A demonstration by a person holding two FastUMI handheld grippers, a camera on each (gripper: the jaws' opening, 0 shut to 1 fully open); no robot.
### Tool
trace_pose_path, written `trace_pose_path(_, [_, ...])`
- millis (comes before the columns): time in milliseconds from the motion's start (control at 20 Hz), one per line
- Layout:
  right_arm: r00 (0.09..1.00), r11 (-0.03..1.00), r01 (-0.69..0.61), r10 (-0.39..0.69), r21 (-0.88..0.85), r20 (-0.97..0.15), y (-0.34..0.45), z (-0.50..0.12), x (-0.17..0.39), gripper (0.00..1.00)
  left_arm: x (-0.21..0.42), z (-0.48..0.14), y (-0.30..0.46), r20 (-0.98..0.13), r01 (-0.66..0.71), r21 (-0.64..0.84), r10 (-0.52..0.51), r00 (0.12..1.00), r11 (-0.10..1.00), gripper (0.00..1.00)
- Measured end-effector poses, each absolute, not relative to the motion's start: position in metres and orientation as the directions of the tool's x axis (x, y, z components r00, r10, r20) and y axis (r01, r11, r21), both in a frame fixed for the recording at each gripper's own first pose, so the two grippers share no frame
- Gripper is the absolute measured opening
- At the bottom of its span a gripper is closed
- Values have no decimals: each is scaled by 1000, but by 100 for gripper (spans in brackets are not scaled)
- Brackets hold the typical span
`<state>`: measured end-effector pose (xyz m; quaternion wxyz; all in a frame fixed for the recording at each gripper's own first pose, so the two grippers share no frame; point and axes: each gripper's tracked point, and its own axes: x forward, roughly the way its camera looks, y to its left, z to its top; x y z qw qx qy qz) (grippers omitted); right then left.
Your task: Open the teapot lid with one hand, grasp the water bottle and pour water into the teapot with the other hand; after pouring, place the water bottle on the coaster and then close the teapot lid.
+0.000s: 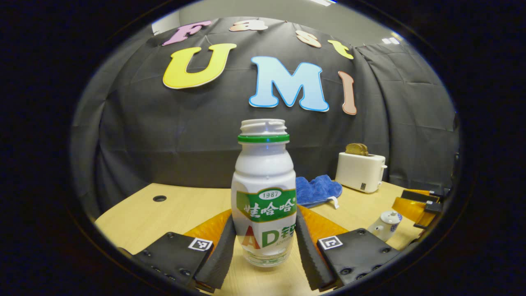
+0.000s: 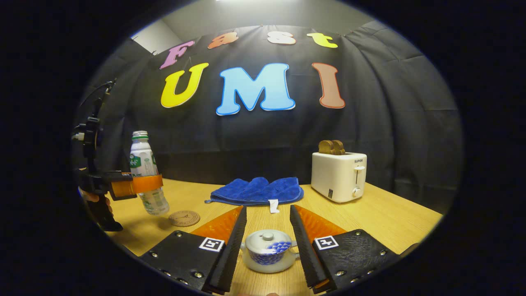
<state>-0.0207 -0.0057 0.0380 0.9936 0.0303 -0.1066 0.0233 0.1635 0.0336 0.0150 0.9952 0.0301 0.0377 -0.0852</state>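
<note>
**Entry: bottle framed by the left hand-held gripper, teapot framed by the right, lid on**

Item 1. Left hand-held gripper [image 1: 263,242]. In the left gripper view the water bottle [image 1: 264,193] stands upright and uncapped between its fingers, on the worktop [image 1: 172,209]. The fingers lie against the bottle's lower sides; whether both press is not plain, so a firm hold cannot be told.

Item 2. Right hand-held gripper [image 2: 268,246]. Its jaws stand moderately wide, with the teapot [image 2: 269,257] between the fingers, apart from both. The lid [image 2: 267,237] is seated on the pot.

Step in hand, as judged: lid grasp and bottle grasp, pouring not begun. The lid knob is small, so the right jaws are best centred over it and narrowed before lifting straight up. The bottle is best clamped at mid-body and kept upright, being uncapped.

Differences between views. The right gripper view supplies the coaster [image 2: 184,218], lying on the worktop just beside the bottle's base, and a side view of the left hand-held gripper at the bottle. The left gripper view supplies the open bottle mouth and the teapot small, ahead to the right of its fingers. A toaster [image 2: 339,176] and a blue cloth [image 2: 257,191] lie beyond.
</note>
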Motion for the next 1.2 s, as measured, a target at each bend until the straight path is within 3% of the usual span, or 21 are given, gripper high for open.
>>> trace_pose_path(100, [965, 998, -48, 37, 36, 259, -2, 47, -29, 65, 179, 10, 29, -96, 179, 71, -172, 981, 981, 83])
trace_pose_path(150, [959, 999, -39, 32, 17, 282, 0, 50, -33, 65, 185, 6, 26, -100, 184, 75, -176, 979, 980, 75])
trace_pose_path(500, [947, 998, -52, 55, -17, 315, 11, 55, -41, 65, 217, -23, 13, -150, 219, 64, -208, 967, 974, 82])
trace_pose_path(800, [946, 999, -46, 43, 2, 320, 7, 58, -43, 65, 223, -30, 17, -154, 210, 66, -198, 968, 975, 83])
trace_pose_path(850, [946, 999, -44, 41, 2, 322, 7, 58, -44, 65, 223, -30, 18, -152, 206, 61, -195, 969, 977, 79])
trace_pose_path(1100, [949, 999, -38, 35, 3, 313, 5, 56, -42, 65, 225, -32, 17, -149, 201, 68, -190, 970, 977, 87])
trace_pose_path(1200, [950, 999, -37, 35, 1, 311, 5, 56, -41, 65, 223, -36, 15, -159, 196, 79, -182, 970, 977, 96])
